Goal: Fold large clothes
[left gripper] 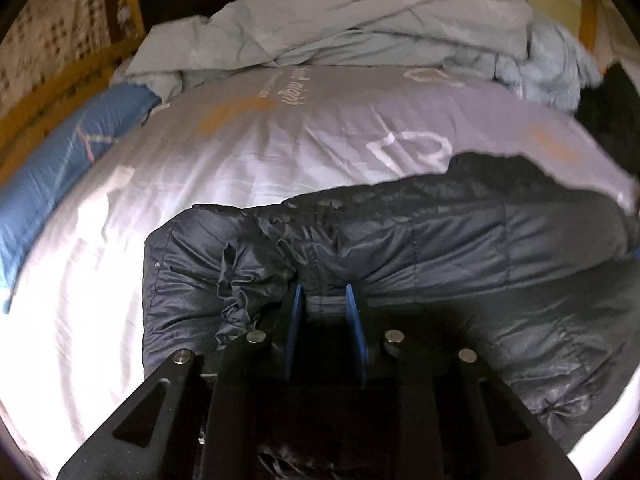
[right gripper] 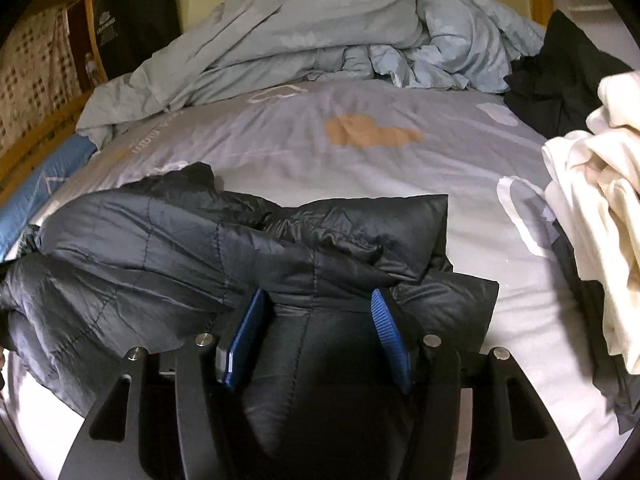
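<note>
A black quilted puffer jacket (left gripper: 460,248) lies across the near part of the bed; it also shows in the right wrist view (right gripper: 168,248). My left gripper (left gripper: 325,292) is shut on a bunched fold of the jacket, its blue pads (left gripper: 297,312) pinching the fabric. My right gripper (right gripper: 316,300) is shut on a thicker wad of the jacket near its right end, with the pads (right gripper: 384,320) pressed into the padding on both sides. A folded-over jacket flap (right gripper: 384,220) lies just beyond it.
The bed sheet (left gripper: 280,160) is pale grey with cloud prints (right gripper: 372,130). A crumpled light-blue duvet (right gripper: 320,36) lies at the far end. A blue pillow (left gripper: 68,160) lies at the left. Cream (right gripper: 596,188) and dark clothes (right gripper: 560,72) are piled at the right. A wooden bed frame (left gripper: 48,112) runs along the left.
</note>
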The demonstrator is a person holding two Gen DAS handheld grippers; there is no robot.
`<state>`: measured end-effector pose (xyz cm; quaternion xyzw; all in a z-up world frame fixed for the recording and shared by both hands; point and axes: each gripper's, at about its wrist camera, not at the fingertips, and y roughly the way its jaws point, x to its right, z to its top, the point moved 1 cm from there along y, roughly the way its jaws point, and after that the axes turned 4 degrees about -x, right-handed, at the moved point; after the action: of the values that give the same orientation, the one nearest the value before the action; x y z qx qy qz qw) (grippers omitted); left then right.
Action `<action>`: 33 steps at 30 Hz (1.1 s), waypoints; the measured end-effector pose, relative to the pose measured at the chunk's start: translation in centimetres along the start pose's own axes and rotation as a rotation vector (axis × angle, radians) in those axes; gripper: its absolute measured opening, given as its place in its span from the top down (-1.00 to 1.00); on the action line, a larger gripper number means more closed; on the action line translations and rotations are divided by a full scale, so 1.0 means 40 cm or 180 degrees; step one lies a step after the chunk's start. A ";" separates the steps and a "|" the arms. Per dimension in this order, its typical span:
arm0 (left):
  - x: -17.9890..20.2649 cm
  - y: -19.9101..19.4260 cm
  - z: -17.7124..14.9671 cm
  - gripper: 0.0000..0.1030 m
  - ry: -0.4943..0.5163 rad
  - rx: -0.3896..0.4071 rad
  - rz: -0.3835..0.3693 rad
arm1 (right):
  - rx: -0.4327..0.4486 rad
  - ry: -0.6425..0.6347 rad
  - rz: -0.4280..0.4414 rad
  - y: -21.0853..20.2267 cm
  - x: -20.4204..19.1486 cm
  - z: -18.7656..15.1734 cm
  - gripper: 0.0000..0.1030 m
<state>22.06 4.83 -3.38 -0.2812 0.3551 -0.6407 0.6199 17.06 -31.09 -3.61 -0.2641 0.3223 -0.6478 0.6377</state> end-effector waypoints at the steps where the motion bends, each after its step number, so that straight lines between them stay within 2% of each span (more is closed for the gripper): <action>1: 0.005 0.004 -0.003 0.54 0.0008 -0.0019 0.0041 | 0.0005 -0.0003 -0.0006 0.002 -0.001 0.000 -0.12; 5: 0.012 0.010 -0.010 0.54 0.0030 -0.0020 0.0121 | 0.0038 -0.0024 -0.0017 0.005 -0.004 -0.005 -0.14; 27: 0.005 0.002 -0.008 0.57 -0.0042 -0.0017 0.0077 | 0.0046 -0.0035 -0.0033 0.006 -0.002 -0.005 -0.16; 31: 0.011 -0.042 0.013 0.55 -0.0072 0.0169 0.0127 | 0.0081 0.0012 -0.0042 -0.006 0.001 0.000 -0.16; 33: 0.023 -0.108 0.023 0.54 -0.0044 0.0514 0.0081 | 0.0202 0.0262 0.0023 -0.045 0.014 0.009 -0.16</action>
<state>20.17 3.73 0.58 -0.2302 0.3015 -0.6573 0.6512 16.14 -31.71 -2.05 -0.2157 0.3285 -0.6657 0.6344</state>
